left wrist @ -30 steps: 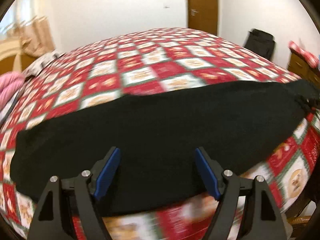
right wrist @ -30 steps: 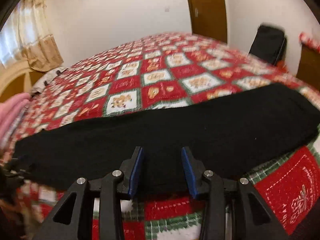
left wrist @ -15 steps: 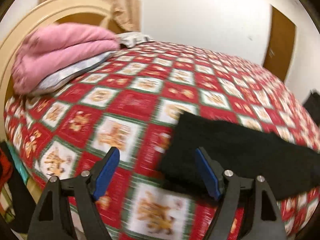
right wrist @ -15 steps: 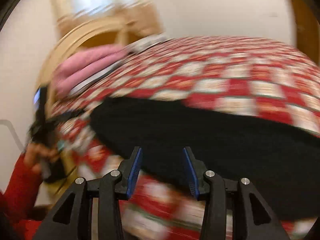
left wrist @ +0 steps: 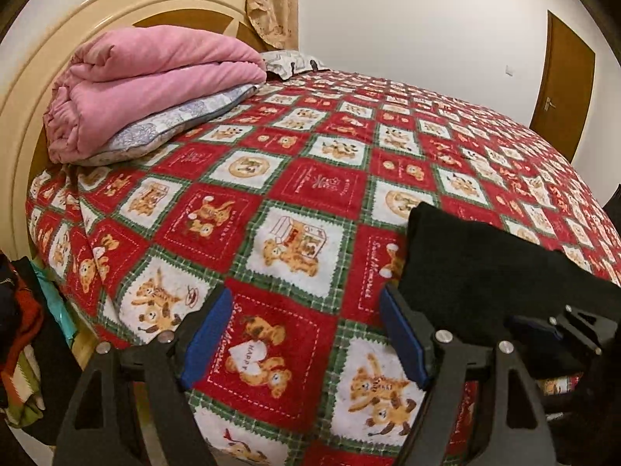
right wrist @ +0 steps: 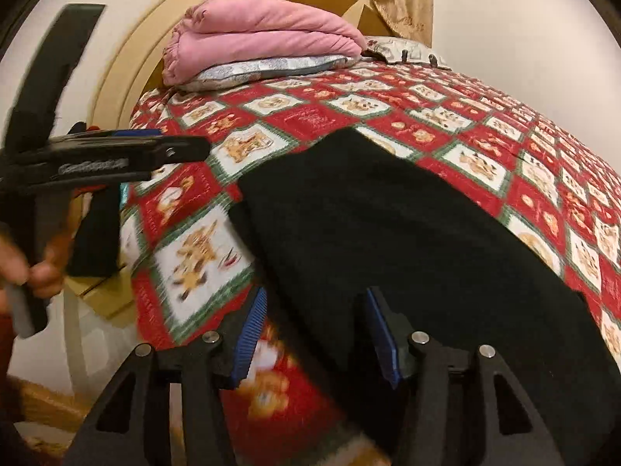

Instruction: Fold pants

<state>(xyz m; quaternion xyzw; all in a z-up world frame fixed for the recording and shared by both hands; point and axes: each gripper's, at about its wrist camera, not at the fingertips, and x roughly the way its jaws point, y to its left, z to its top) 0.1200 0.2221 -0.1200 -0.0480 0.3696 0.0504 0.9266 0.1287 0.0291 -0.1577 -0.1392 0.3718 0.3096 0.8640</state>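
Grippers poised at pants' end

Long black fabric pants [right wrist: 388,240] lay flat along the near edge of the red checked teddy-bear bedspread [left wrist: 310,178]. Left gripper [left wrist: 306,338] and right gripper [right wrist: 314,338] hovered open-jawed, likely to grasp the pants' end.

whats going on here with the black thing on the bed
A person holding a gripper in each hand is folding black pants laid lengthwise on a teddy-bear quilt. Both the left gripper and right gripper are open and hold nothing, hovering at one end of the pants near the bed's edge.
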